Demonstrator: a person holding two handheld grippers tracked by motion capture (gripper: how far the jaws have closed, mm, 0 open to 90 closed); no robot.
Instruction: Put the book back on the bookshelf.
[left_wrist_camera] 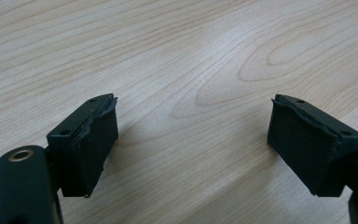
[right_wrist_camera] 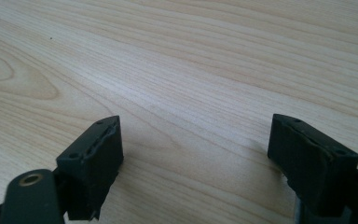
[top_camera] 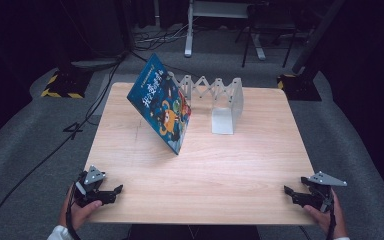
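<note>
The book [top_camera: 163, 106], a blue picture book, stands tilted near the far-left part of the desk [top_camera: 240, 170], its top leaning against the white accordion book rack [top_camera: 219, 100] at the far edge, likely because the rack alone props it. Its cover carries large white Chinese characters, too small to read. The left claw [top_camera: 111, 192] rests at the near-left corner, released, nothing between its pads. The right claw [top_camera: 291, 192] rests at the near-right corner, likewise released, well apart from the book.
</note>
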